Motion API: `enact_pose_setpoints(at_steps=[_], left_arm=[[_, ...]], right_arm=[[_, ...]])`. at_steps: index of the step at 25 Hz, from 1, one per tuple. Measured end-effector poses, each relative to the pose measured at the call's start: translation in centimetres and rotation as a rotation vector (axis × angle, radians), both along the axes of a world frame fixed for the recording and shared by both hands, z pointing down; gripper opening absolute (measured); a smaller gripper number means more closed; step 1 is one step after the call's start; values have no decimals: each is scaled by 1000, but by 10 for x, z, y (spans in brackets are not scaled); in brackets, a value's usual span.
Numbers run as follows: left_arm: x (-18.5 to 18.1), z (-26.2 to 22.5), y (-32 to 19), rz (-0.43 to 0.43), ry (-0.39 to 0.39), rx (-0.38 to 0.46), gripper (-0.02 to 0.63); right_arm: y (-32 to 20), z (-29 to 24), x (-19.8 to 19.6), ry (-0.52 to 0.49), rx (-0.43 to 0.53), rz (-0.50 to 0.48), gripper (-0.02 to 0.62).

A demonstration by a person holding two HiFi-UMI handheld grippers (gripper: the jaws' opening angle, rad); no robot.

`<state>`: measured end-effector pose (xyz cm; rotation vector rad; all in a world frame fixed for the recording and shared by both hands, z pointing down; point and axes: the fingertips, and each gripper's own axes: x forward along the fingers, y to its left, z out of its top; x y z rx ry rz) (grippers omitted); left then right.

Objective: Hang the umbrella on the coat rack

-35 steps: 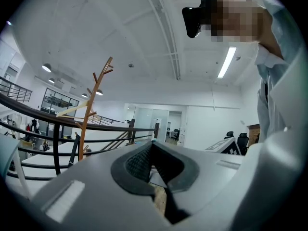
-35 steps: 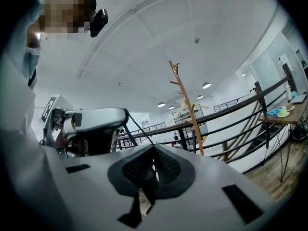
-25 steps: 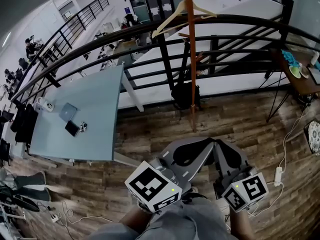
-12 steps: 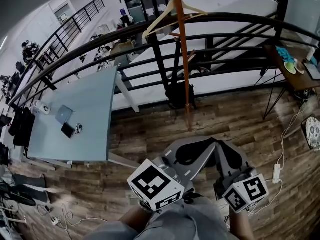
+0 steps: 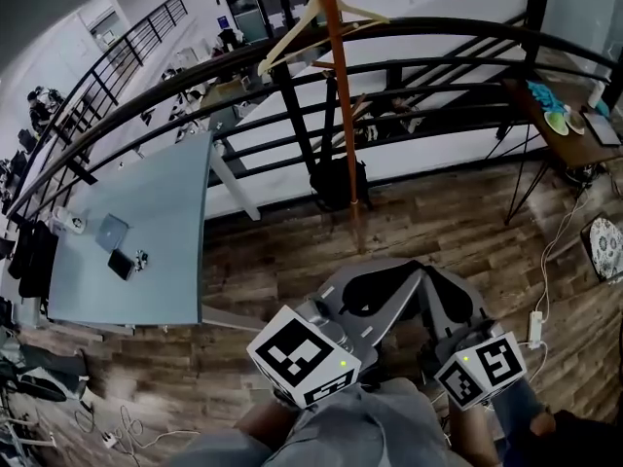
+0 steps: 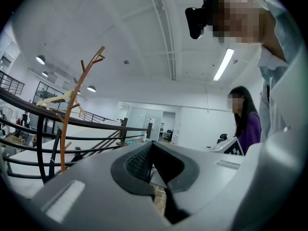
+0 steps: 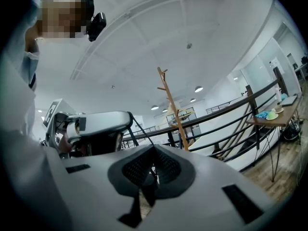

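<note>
The coat rack (image 5: pixel 338 86), a thin orange pole with branch hooks, stands on the wood floor by the black railing, well ahead of me. It also shows far off as the coat rack (image 6: pixel 72 114) and the coat rack (image 7: pixel 172 107) in the two gripper views. No umbrella is visible in any view. My left gripper (image 5: pixel 409 272) and right gripper (image 5: pixel 433 282) are held low, close to my body, with their tips nearly touching. Both are tilted upward toward the ceiling. The jaws of the left gripper (image 6: pixel 153 146) and the right gripper (image 7: pixel 154 150) are pressed together with nothing between them.
A wooden hanger (image 5: pixel 310 22) hangs on the rack and a black bag (image 5: pixel 336 183) sits at its foot. The curved railing (image 5: pixel 438 37) runs behind. A pale blue table (image 5: pixel 127 251) stands left, a side table (image 5: pixel 569 129) right, a power strip (image 5: pixel 533 329) on the floor. Another person (image 6: pixel 248 124) stands nearby.
The head view has shifted: the coat rack, railing and table have slid left and a little farther off. Both grippers stay shut in the same place near my body.
</note>
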<state>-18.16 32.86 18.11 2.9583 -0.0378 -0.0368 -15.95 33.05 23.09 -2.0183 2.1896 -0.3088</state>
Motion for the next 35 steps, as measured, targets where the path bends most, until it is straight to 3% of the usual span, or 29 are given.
enact_pose_setpoints(at_steps=[35], left_arm=[[135, -12, -180, 17, 8, -18, 2]], right_arm=[[-182, -18, 131, 17, -17, -11, 0]])
